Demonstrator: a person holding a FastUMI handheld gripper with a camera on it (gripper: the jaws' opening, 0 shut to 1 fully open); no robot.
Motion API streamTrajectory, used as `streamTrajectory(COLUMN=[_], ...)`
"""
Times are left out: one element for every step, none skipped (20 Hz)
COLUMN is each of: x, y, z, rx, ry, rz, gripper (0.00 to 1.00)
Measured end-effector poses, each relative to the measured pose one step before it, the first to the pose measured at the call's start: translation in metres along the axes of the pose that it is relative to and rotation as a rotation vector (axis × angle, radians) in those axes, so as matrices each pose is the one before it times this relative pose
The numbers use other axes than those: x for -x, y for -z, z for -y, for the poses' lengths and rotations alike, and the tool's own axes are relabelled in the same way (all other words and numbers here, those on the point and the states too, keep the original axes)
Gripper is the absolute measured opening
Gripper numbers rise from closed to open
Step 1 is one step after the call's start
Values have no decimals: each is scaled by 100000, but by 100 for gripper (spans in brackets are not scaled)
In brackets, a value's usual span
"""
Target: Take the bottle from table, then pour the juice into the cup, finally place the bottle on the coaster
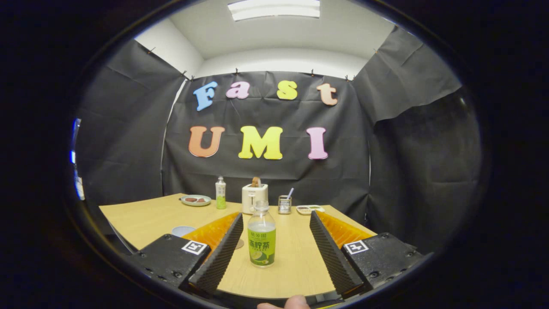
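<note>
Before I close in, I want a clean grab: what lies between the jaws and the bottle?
Nothing but bare table. In the gripper view the bottle stands upright between the open jaws of the gripper, touching neither.

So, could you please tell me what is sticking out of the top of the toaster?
A brownish piece, likely toast, stands up out of the toaster at the back of the table. Its lower part sits inside the slot, hidden. The open gripper brackets the near bottle.

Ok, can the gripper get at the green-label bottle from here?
Probably yes: the gripper is open, and the bottle stands upright between its fingers, nearer one of them, with bare table around it.
</note>
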State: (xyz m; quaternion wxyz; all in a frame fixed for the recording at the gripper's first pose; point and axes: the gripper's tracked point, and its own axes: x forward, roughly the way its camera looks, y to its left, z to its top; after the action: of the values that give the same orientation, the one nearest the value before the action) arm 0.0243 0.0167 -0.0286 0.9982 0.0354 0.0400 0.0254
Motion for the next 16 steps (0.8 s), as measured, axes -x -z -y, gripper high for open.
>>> streamTrajectory(x=[-162, -297, -259, -283, -369, -369, -458, -344, -414, -387, -456, -388, -383, -504, -364, -409], y=[358, 696, 473, 435, 278, 603, 424, 325, 203, 503, 426, 541, 355, 322, 207, 172], z=[12, 46, -473, -639, -448, -160, -205, -97, -210, -130, -83, 11, -94, -344, -251, -267], rx=[1375, 1890, 1068, 380, -38, -143, -151, -623, -1107, -874, -394, 272, 298, 112, -551, -1133], ry=[744, 555, -822, -1468, -1012, -424, -125, -34, 123, 240, 733, 1100, 668, -97, -735, -908], rz=[-944, -1650, -971, -795, -591, -711, -834, -362, -60, -344, -685, -958, -735, -944, -648, -479], gripper=[100, 100, 100, 100, 100, 100, 100, 100, 100, 100, 100, 100, 100, 100, 100, 100])
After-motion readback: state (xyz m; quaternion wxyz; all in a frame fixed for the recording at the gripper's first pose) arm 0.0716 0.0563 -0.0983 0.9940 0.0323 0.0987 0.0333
